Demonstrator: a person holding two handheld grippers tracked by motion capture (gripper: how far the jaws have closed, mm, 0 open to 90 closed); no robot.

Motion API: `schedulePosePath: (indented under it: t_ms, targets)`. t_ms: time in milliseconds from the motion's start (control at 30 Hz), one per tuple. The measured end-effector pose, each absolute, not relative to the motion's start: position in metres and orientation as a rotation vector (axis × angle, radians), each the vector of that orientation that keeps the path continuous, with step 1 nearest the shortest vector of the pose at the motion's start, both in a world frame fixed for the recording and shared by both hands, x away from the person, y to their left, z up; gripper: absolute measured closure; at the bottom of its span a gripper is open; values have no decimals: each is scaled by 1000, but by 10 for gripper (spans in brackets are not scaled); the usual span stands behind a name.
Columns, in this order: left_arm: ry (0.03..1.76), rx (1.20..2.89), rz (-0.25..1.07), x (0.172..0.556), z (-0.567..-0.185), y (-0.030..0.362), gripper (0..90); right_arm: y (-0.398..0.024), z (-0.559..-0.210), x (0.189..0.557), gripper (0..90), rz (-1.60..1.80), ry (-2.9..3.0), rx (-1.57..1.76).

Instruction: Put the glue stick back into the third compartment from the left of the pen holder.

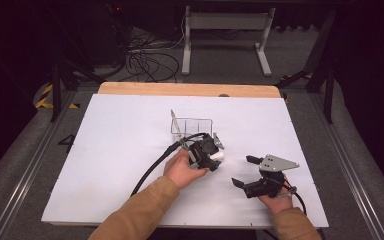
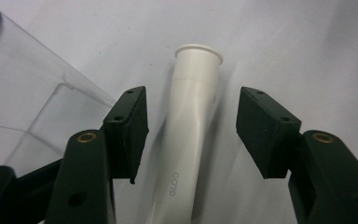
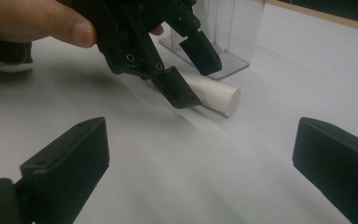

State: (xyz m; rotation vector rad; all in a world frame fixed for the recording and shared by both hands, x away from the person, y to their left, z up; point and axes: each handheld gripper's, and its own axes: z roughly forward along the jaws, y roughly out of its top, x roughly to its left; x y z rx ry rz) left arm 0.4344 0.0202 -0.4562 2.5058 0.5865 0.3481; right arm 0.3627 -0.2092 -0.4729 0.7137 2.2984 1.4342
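On the white table, near its middle, a white glue tube lies beside a clear box. The left gripper straddles the tube, pads apart from it; closing comes next. The right gripper rests open and empty.

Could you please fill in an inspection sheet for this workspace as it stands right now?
Surface: white table top with a wooden strip along its far edge, bare part clean.
Job's things: white glue tube lying flat on the surface; clear plastic box standing just beyond it.
Clutter: nothing seen.
Grippers: left hand-held gripper straddles the tube, pads apart from it on both sides; right hand-held gripper open, empty, off to the side.
Cables: black cable trails from the left gripper across the surface; loose cables on the floor beyond.
Surroundings: grey metal frame on the floor, dark room.
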Motion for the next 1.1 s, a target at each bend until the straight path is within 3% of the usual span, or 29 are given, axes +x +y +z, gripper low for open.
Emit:
schedulePosePath:
  t_ms: [300,867,1100]
  targets:
    - [599,2519,323,439,-461,18,470,-209,-473,363,42,1432,2301,709]
    - [558,2525,239,441,-461,17,648,-209,-473,363,42,1431,2305,701]
    - [535,2536,241,442,-460,17,662,-209,-473,363,42,1430,2306,699]
